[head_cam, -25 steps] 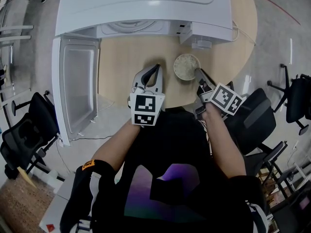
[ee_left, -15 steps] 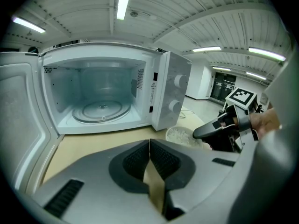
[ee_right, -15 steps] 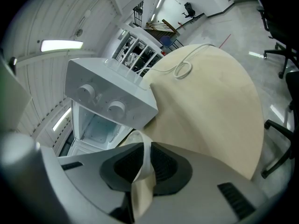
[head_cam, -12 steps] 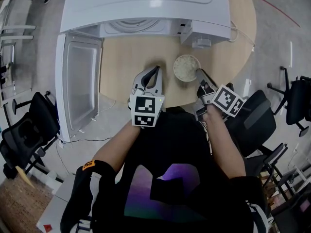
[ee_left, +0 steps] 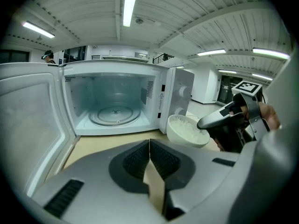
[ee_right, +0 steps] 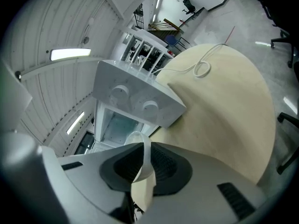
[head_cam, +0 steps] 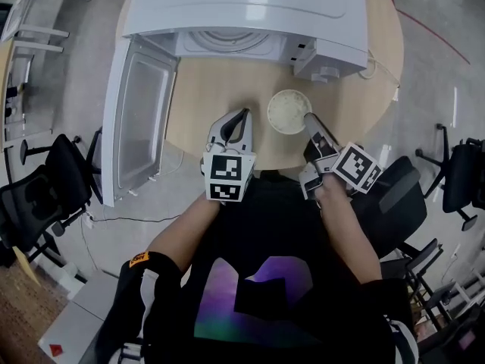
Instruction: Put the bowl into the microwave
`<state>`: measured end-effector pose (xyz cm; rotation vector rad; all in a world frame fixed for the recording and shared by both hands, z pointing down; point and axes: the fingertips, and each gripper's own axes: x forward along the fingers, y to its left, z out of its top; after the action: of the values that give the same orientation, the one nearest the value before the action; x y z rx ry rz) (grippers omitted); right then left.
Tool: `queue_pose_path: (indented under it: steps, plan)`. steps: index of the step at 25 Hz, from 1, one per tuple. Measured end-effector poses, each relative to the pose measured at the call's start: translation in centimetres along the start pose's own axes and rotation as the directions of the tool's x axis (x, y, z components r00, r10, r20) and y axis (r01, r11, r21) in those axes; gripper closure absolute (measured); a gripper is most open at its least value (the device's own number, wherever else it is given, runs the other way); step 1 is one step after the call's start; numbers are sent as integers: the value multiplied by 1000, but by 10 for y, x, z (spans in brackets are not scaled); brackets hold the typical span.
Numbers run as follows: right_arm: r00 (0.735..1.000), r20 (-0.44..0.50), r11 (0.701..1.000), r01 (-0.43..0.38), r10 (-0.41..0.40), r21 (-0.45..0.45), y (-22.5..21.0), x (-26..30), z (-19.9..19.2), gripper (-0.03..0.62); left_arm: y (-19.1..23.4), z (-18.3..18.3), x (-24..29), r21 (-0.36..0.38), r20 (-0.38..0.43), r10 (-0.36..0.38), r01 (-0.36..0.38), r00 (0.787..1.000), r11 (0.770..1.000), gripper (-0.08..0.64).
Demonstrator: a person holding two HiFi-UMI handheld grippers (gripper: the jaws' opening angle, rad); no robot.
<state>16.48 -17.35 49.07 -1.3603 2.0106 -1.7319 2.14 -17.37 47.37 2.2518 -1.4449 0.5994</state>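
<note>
— At the top of the head view, what stands on the table (head_cam: 197, 89)?

— A white microwave (head_cam: 250, 14), with its door (head_cam: 140, 120) swung wide open toward the left of the frame. The left gripper view looks straight into its cavity, where a glass turntable (ee_left: 114, 115) lies on the floor.

— Where is the bowl (head_cam: 288, 111)?

— Outside the oven, over the wooden table, just right of centre and below the microwave's control panel. It is white and holds something white and grainy. In the left gripper view the bowl (ee_left: 187, 130) sits right of the open cavity, beside the panel.

— Does anything hold it?

— Yes. The right gripper (head_cam: 309, 117) reaches in from the lower right and pinches the bowl's near rim. Its own view shows the thin white wall of the bowl (ee_right: 140, 148) clamped between the two ribbed pads of the right gripper (ee_right: 145, 155).

— Is the bowl lifted?

— I cannot tell whether its base touches the table.

— And the left gripper (head_cam: 241, 118)?

— It hovers left of the bowl, apart from it. In its own view, the left gripper (ee_left: 149, 143) has its jaws pressed together with nothing between them.
</note>
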Motion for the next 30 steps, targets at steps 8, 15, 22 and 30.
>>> queue_pose_path:
  steps: [8,15,22,30]
  plan:
    - [997,-15,997,-71,70,-8,42,7,-8,532,24,3,-25,-40,32,60,-59,998,997,512]
    - [995,-32,996,-94,94,-9,68,24,-19,532,53,3,-38,-72,44,104,-101,994,992,512]
    - [993,-60,995,-100,100,-2,86,49,-30,532,81,3,-43,-96,42,134,-130,990,987,512]
    - [989,-66,991,-132,132,3,108,81,-33,532,111,7,-45,-109,43,158,-153,986,982,512]
